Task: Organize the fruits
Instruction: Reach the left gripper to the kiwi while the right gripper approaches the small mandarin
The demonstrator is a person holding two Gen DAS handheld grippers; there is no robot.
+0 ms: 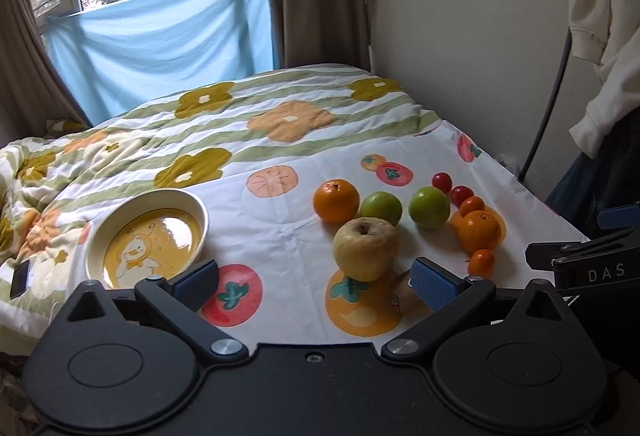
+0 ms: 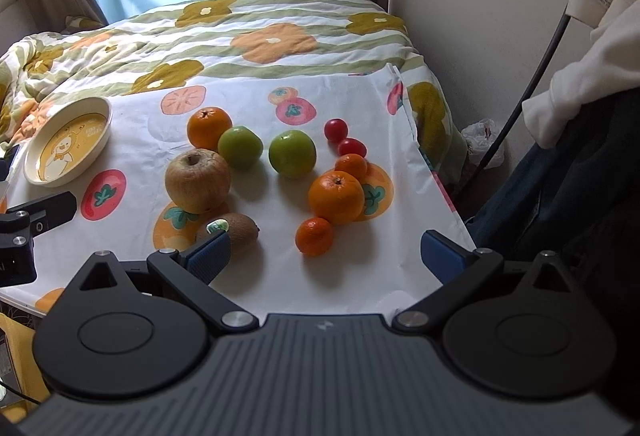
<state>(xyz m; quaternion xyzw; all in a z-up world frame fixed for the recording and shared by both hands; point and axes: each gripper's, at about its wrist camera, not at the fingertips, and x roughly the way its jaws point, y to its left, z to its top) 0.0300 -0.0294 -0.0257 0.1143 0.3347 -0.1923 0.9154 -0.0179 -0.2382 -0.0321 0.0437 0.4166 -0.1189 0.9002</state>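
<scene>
Fruits lie on a white fruit-print cloth: a wrinkled yellow apple, a kiwi, two green apples, oranges, small tangerines and two cherry tomatoes. A yellow duck plate sits at the left, empty. My left gripper is open, just short of the yellow apple. My right gripper is open, near the small tangerine.
A flowered quilt covers the bed behind the cloth. A wall and a hanging white garment are at the right. The cloth's right edge drops off the bed. The right gripper's body shows beside the left one.
</scene>
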